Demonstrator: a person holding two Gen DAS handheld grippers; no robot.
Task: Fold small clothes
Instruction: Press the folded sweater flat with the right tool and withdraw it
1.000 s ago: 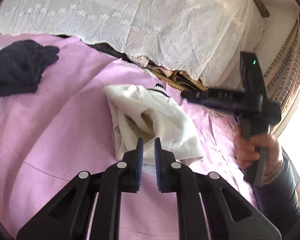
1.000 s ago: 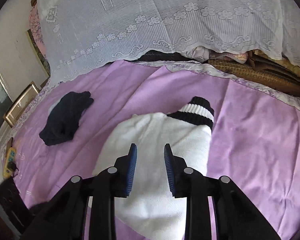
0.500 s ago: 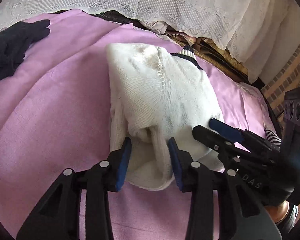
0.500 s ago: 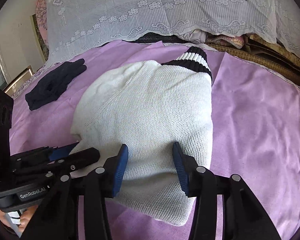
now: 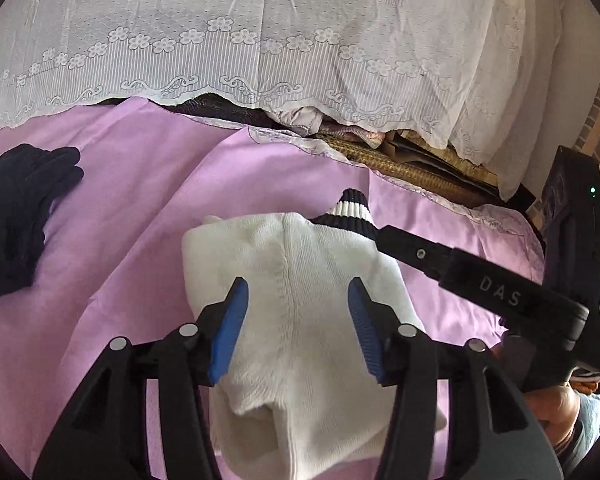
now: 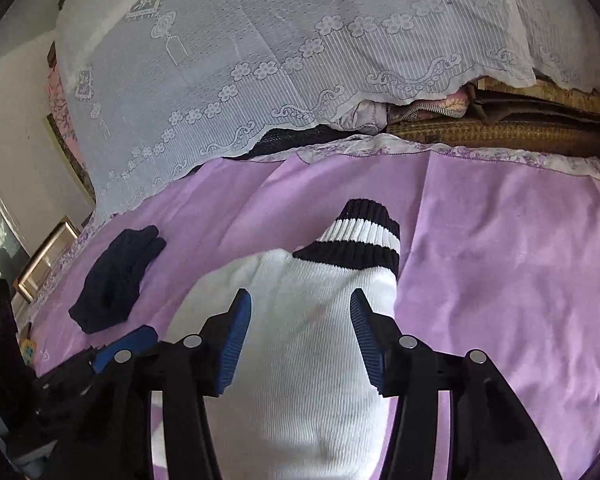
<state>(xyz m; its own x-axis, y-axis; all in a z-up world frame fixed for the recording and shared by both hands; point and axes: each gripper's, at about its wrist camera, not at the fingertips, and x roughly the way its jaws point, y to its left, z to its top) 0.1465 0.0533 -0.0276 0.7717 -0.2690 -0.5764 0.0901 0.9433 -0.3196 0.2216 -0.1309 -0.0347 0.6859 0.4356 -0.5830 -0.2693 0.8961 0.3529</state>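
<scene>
Garments on the bed: two. One white knit garment (image 5: 300, 300), bearing one cuff with two black bands and two white bands (image 6: 360, 236). One dark garment (image 5: 20, 216), lying well apart from the white one. Coverings: one purple sheet (image 6: 500, 260) and one white lace cloth (image 5: 260, 32). Grippers: two, namely one left gripper (image 5: 296, 328) and one right gripper (image 6: 300, 336), each with two blue-padded fingers.

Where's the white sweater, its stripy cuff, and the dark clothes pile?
white sweater (image 5: 300, 320), left wrist view, on the knit body.
stripy cuff (image 6: 360, 236), right wrist view, on the white band.
dark clothes pile (image 6: 116, 280), right wrist view, on its middle.
</scene>
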